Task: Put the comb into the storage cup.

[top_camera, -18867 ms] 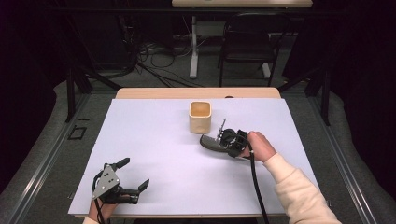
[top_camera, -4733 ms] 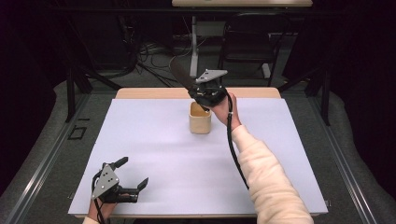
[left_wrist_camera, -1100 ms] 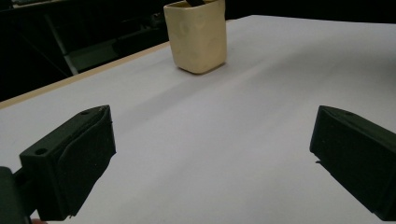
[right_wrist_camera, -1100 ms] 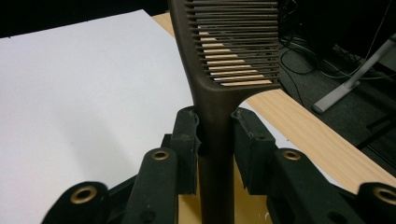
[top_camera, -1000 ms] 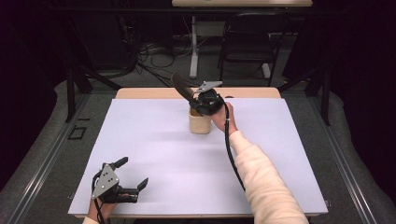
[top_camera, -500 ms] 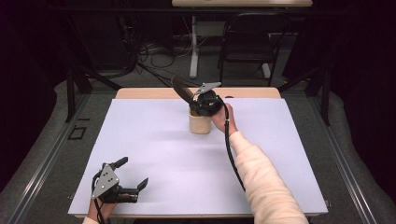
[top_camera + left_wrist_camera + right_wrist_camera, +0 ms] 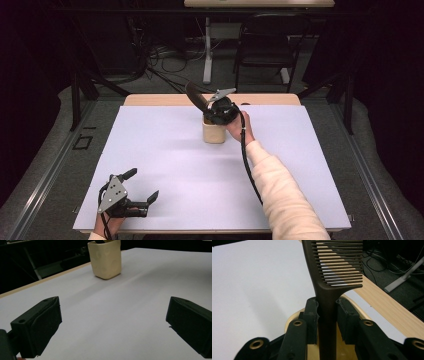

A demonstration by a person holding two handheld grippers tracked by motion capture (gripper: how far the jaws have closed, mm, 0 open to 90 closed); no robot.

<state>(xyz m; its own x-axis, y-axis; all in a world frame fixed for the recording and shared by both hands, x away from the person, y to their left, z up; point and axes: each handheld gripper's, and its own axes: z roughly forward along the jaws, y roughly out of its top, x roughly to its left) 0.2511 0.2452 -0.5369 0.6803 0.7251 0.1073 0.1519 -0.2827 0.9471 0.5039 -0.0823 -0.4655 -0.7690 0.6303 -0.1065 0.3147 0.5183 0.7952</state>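
We count one comb point(image 7: 329, 277), one cup point(image 7: 213, 131), two claws | right claw point(image 7: 327, 315) clenched on comb handle above cup at table point(image 7: 165, 165) far centre | left claw point(image 7: 141, 189) released, resting near left.

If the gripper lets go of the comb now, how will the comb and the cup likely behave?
The comb looks stiff: it stays straight in the right gripper. Its handle end is inside the cream cup, so it would probably lean on the rim. The cup looks light, so it might tip.
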